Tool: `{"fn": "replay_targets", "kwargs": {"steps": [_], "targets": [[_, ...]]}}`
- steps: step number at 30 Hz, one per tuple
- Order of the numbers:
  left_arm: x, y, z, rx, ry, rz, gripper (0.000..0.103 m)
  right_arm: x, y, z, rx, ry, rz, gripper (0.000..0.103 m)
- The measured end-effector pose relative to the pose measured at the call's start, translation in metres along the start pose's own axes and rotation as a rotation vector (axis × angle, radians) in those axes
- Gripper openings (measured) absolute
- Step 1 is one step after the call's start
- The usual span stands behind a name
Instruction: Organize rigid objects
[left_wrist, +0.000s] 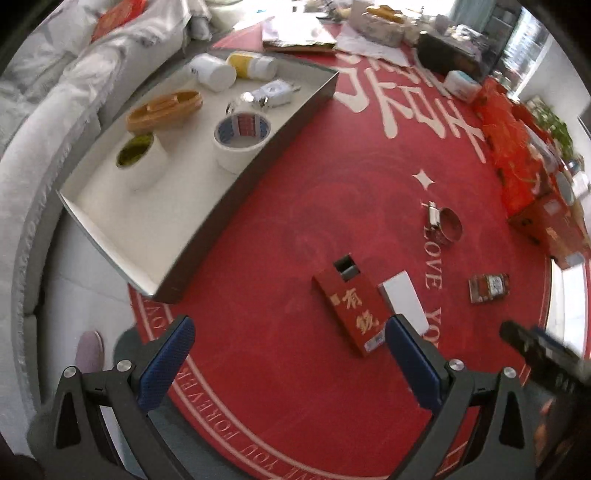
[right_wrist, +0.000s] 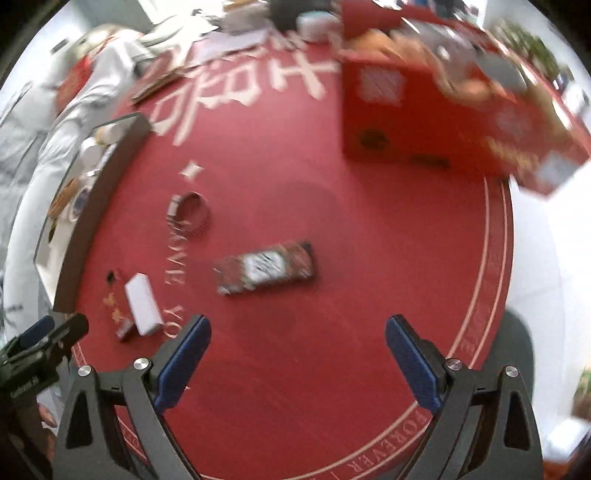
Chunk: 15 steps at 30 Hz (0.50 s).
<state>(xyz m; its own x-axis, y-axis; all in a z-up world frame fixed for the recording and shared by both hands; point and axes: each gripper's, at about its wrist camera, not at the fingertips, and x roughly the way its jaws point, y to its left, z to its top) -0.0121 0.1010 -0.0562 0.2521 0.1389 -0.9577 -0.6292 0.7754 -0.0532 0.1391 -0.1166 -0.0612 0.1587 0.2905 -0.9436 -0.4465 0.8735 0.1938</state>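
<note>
Red box (left_wrist: 352, 312), white box (left_wrist: 404, 301) flat on mat; touching.

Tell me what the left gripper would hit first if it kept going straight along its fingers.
Likely the red box: it lies just ahead between the open left gripper fingers, nearer the right finger, with the white box beside it. Nothing stands in between, though depth is hard to judge in this view.

Black frames, blue ribbed fingers (left_wrist: 177, 354)

Tape rolls (left_wrist: 242, 142) in tray (left_wrist: 207, 236), card box (left_wrist: 352, 308) right of tray on mat (left_wrist: 295, 206), metal ring (left_wrist: 448, 227) beyond
</note>
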Motion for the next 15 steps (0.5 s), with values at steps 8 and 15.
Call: {"fn": "replay_targets", "kwargs": {"steps": [8,15], "targets": [[0.024,-0.012,0.005,0.038,-0.001,0.054,0.103,0.000,-0.019,-0.004,0.046,0.008,0.038,0.096],[0.014,-0.039,-0.013,0.489,-0.067,-0.033,0.103,0.004,-0.022,-0.007,0.075,0.011,0.068,0.096]]}}
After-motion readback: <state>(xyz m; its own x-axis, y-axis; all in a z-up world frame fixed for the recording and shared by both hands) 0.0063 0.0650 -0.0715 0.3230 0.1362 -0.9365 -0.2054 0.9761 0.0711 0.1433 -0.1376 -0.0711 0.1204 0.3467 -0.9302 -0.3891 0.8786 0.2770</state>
